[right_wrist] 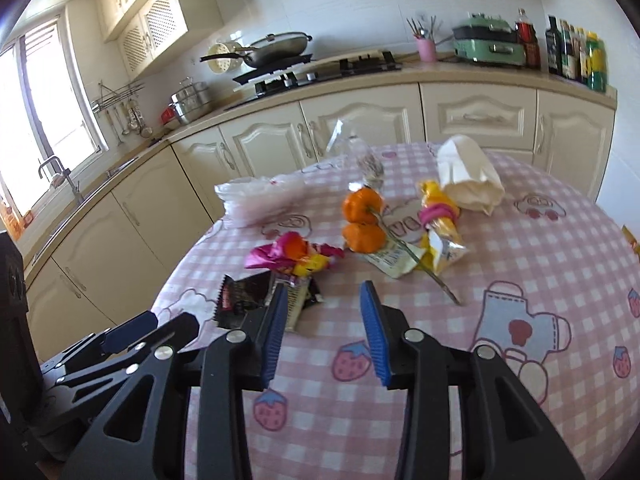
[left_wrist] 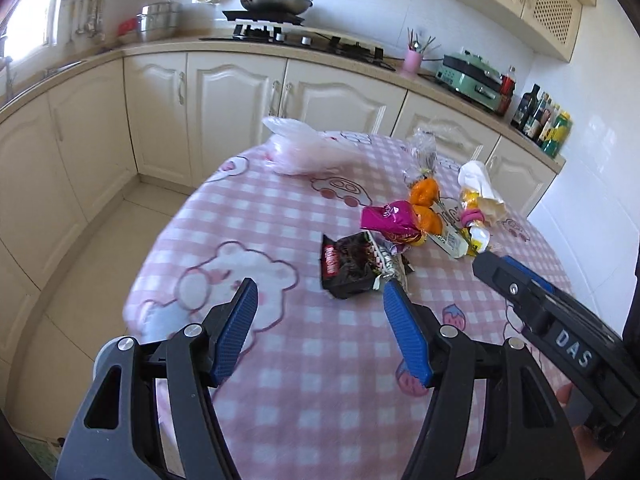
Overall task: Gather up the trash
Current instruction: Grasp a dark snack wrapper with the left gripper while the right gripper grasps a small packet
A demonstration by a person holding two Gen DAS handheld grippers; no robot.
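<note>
Trash lies scattered across the round table under its pink-and-white checked cloth with bear prints (left_wrist: 304,400): a crumpled black foil snack wrapper (left_wrist: 347,269) nearest the tools, a crinkled magenta foil wrapper (left_wrist: 387,222) just behind it, two orange peel pieces (right_wrist: 362,222), a yellow snack packet pinched by a pink band (right_wrist: 440,216), and a rolled white paper bag (right_wrist: 468,178) farther back. Both tools are empty, each with its blue pads spread apart: the left gripper (left_wrist: 320,304) hovers just short of the black wrapper, while the right gripper (right_wrist: 324,304) has its left pad over that wrapper's near edge. A thin translucent plastic bag (left_wrist: 304,150) lies at the far edge (probably the collecting sack, though that is a guess). To do the pickup well, one tool should probably come down square over the black wrapper's raised crumple, straddling it before closing, since flat foil tends to slide from under the pads; the other should stay clear to avoid collision.
</note>
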